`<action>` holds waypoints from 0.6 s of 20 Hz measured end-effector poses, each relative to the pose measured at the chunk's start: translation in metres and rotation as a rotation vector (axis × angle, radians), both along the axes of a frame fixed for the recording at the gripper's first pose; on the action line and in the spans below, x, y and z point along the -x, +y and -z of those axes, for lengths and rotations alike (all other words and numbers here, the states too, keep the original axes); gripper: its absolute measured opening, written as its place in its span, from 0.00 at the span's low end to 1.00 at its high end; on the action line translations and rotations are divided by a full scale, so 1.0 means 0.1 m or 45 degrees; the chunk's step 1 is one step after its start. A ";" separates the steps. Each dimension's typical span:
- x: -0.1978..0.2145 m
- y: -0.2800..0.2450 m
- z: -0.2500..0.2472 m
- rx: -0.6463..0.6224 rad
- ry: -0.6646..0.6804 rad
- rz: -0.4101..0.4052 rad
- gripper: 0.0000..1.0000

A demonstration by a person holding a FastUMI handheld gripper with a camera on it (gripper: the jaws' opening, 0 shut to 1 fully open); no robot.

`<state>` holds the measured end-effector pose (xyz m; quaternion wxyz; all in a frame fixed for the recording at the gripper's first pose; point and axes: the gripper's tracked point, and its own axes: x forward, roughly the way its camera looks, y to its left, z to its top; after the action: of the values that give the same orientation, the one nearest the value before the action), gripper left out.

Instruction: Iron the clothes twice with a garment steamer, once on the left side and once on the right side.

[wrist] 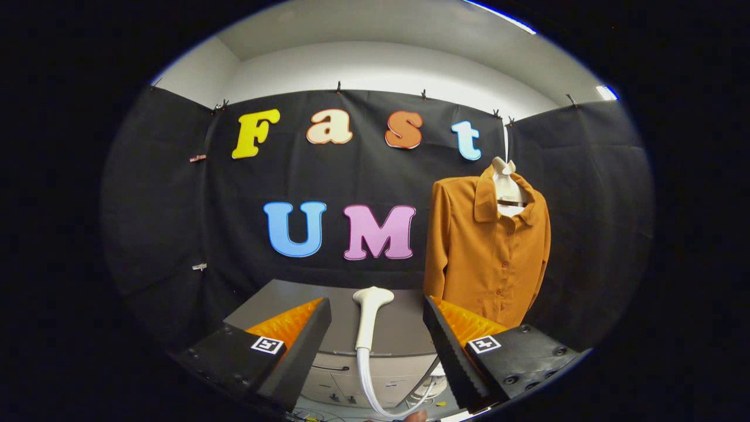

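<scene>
I am holding my gripper (375, 328) wide open, gripping nothing; the steamer head (369, 316) is lying on the cabinet (263, 305) top, just ahead between my fingers, handle pointing toward me, shirt (474, 258) hanging beyond-right.

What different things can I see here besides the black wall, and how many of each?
Shirts: 1, the orange shirt on a hanger
Hangers: 1
Steamer heads: 1, the white steamer head lying on the cabinet, with its hose
Cabinets: 1, the grey cabinet
Hand-held grippers: 1, the hand-held gripper, open either side of the steamer head
Total: 5
</scene>
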<state>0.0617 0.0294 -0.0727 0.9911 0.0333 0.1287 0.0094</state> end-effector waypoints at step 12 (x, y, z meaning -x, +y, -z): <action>-1.05 0.38 2.00 -0.010 0.718 -0.063 0.99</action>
<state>0.1667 0.0675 -0.2732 0.9155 0.0353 0.4000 0.0246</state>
